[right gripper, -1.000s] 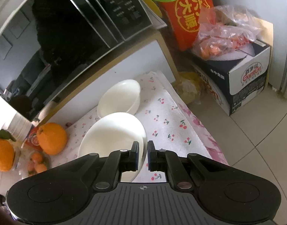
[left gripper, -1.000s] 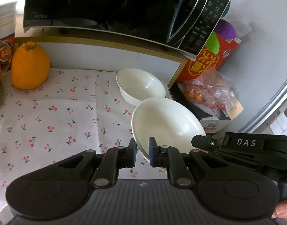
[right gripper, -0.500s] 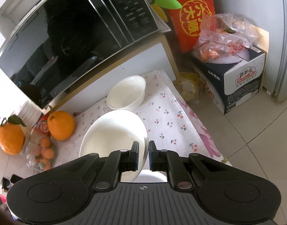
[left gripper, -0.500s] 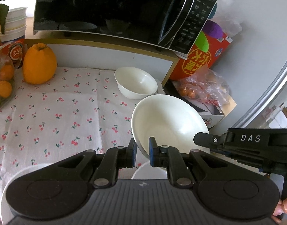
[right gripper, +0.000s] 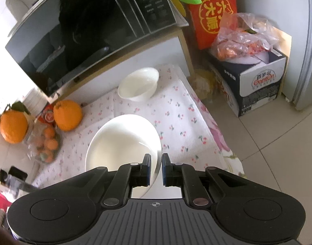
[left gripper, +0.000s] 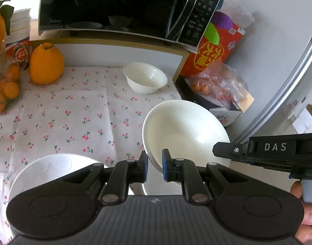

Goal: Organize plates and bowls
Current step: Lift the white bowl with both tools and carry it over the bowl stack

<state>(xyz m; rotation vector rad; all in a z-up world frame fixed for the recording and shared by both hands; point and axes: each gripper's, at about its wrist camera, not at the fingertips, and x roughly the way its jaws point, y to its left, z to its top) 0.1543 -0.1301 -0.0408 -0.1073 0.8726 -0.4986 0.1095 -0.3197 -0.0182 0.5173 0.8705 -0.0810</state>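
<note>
Both claws, left claw [left gripper: 155, 164] and right claw [right gripper: 156, 168], grip the big bowl [left gripper: 184, 130] rim, now carried back from the small bowl [left gripper: 145, 77], toward the plate [left gripper: 54, 169].

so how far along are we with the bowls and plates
Nothing looks stacked yet. In hand: both the left gripper and the right gripper are shut on the rim of the large white bowl, held tilted over the cherry-print cloth. Left: the small white bowl sits alone near the microwave, and a patterned plate lies at the near edge.
</note>
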